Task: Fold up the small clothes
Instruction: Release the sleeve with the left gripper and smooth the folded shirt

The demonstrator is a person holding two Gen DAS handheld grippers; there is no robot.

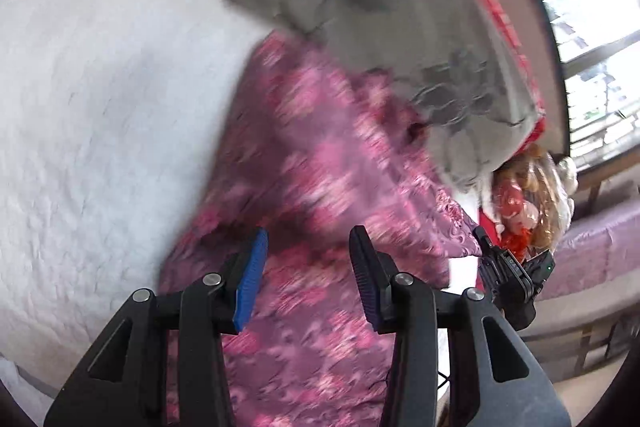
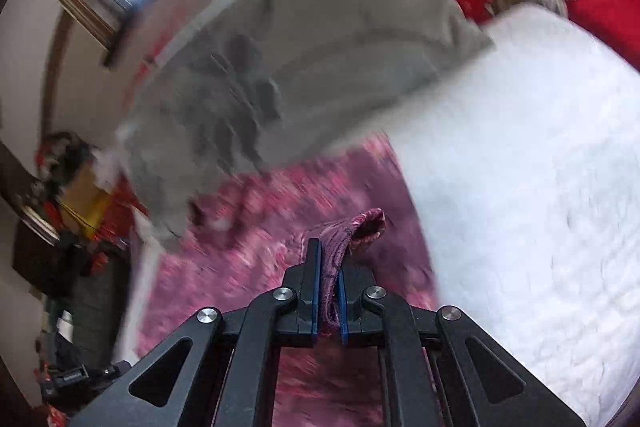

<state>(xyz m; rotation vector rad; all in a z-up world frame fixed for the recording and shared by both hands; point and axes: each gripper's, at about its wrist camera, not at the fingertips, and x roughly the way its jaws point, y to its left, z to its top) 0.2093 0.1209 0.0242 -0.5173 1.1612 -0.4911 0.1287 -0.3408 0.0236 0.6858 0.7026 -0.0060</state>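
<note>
Folding looks mid-step: your right hand-held gripper (image 2: 329,287) is clamped on a bunched edge of the pink floral garment (image 1: 304,155), which lies on the white bed (image 1: 100,87). Your left hand-held gripper (image 1: 306,279) hovers over it, fingers apart, empty. Next, probably carry that edge across.

White quilted bed (image 1: 100,99) bearing pink floral garment (image 1: 320,187) and grey pillow (image 1: 372,7).

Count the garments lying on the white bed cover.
2: a pink floral brocade garment nearest, pinched by the right tongs; a grey printed garment beyond, overlapping its far edge. Others may be hidden.
</note>
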